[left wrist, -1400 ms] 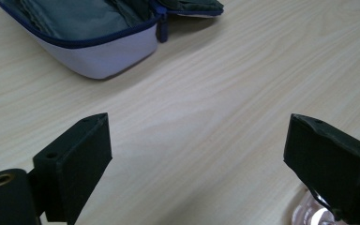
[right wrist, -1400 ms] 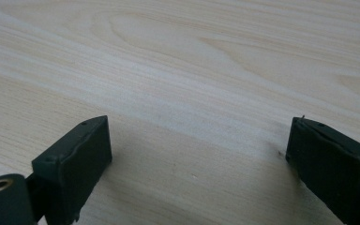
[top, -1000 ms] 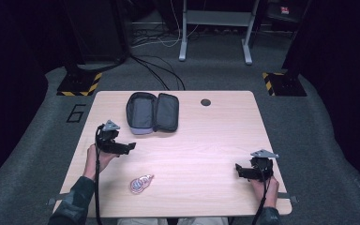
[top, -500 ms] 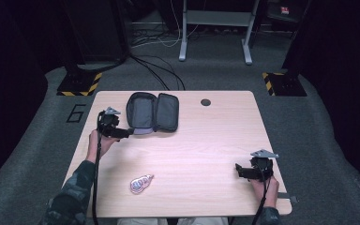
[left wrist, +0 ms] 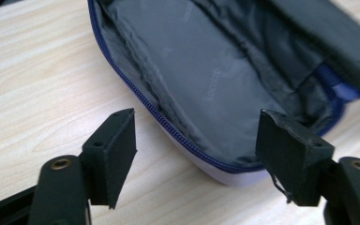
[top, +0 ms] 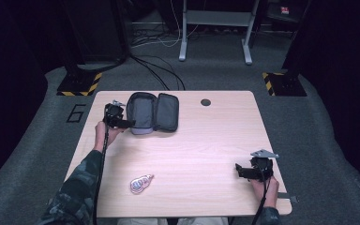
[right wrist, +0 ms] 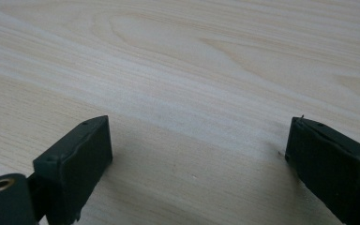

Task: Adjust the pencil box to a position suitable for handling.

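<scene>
you hold the left gripper (top: pixel 130 123) at the far left part of the table (top: pixel 206 140), its jaws spread wide and pointed at the near left rim of the open zip case (top: pixel 152 112). in the left gripper view the two black jaws stand one on either side of the case's (left wrist: pixel 206 93) near corner, where the blue zipper (left wrist: pixel 168 131) runs along the rim, but neither pad touches the fabric yet. the case lies flat near the far edge, left of centre, with both halves folded open and the grey lining facing up, which leaves the interior free to receive an item. the wide jaw spacing suits a grasp on the rim or a steadying hold on the shell; judge the next move as a short advance followed by closing on that rim. keep the lower jaw clear of the table surface so that it slides under the rim rather than pushing the case away. the right gripper (top: pixel 238 170) rests near the near right corner, well apart from the case, its jaws likewise spread with nothing between them; the right gripper view shows bare wood grain (right wrist: pixel 192 84) ahead. a small pink and white charm-like item (top: pixel 141 183) lies near the near edge, left of centre, apart from both grippers. its exact kind cannot be told. a dark round grommet (top: pixel 206 101) sits near the far edge.
</scene>
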